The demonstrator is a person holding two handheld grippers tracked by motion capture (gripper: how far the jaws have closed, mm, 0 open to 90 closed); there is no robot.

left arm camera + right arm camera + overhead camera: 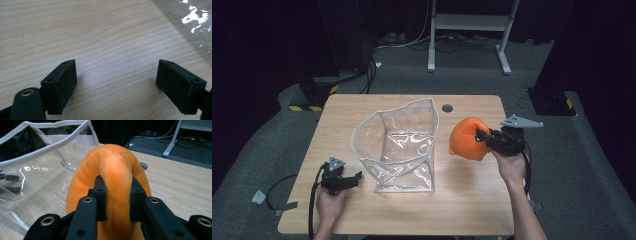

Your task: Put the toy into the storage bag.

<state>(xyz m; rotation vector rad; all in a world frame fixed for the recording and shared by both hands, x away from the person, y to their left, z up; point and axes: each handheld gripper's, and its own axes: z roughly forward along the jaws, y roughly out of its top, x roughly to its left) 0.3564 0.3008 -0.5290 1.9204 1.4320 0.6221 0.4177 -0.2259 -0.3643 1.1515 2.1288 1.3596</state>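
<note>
Wooden tabletop (472, 200), dark room. Right gripper (117, 195) pinches an orange plush toy (112, 170), lifted just right of the clear plastic bag (399, 150). Left gripper (116, 82) rests wide, empty, beside the bag. Next: carry toy over the opening, drop in.

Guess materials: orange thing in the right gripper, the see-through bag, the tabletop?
Orange toy: looks like soft plush, matte and fuzzy; it bunches where the right gripper pinches it. Clear bag: seemingly thin flexible plastic, glossy, with glare and wrinkles, edged in white trim. Table: pale wood grain, matte; solid wood or laminate can't be told.
</note>
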